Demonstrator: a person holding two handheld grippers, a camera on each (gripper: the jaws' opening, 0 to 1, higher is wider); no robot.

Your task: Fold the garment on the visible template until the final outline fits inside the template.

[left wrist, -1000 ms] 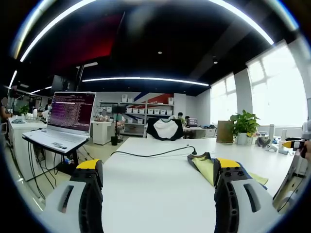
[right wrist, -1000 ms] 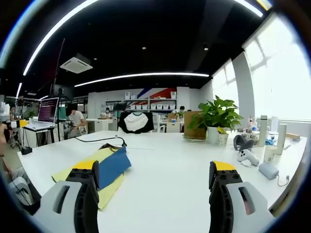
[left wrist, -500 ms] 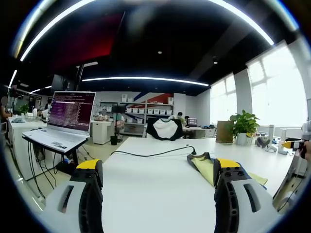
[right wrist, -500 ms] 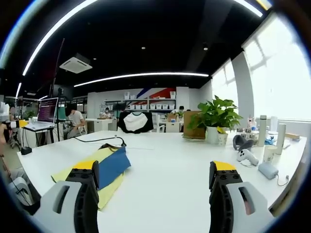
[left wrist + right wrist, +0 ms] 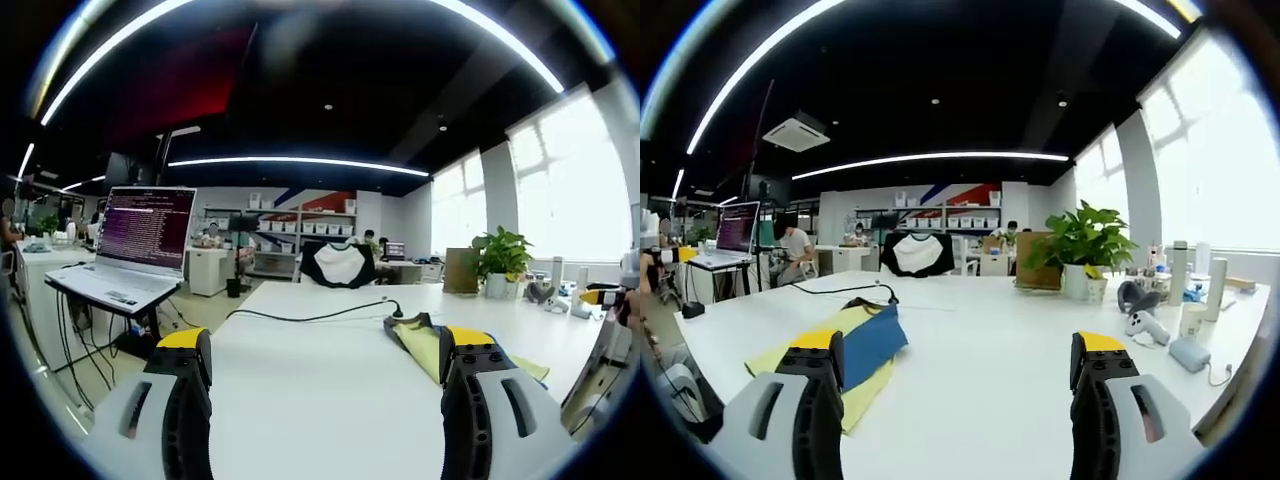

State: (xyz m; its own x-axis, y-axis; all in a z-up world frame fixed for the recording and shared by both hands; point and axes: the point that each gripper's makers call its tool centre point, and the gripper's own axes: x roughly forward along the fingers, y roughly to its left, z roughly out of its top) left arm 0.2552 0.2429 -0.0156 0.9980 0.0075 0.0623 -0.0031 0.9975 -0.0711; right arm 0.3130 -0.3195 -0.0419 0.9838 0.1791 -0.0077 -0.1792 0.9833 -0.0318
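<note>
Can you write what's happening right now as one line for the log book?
left gripper: open, empty | right gripper: open, empty | garment: flat on white table, untouched

Counts — one white surface (image 5: 990, 340). One blue garment (image 5: 872, 343) on one yellow template (image 5: 862, 395), near the surface's left edge. One black cable (image 5: 310, 319). One potted plant (image 5: 1083, 250) at the far edge. One open laptop (image 5: 135, 245) on a side stand. Two tall bottles (image 5: 1198, 280) toward the right edge. Two tools: left tool (image 5: 325, 385), right tool (image 5: 955, 385) — both with jaws apart.
</note>
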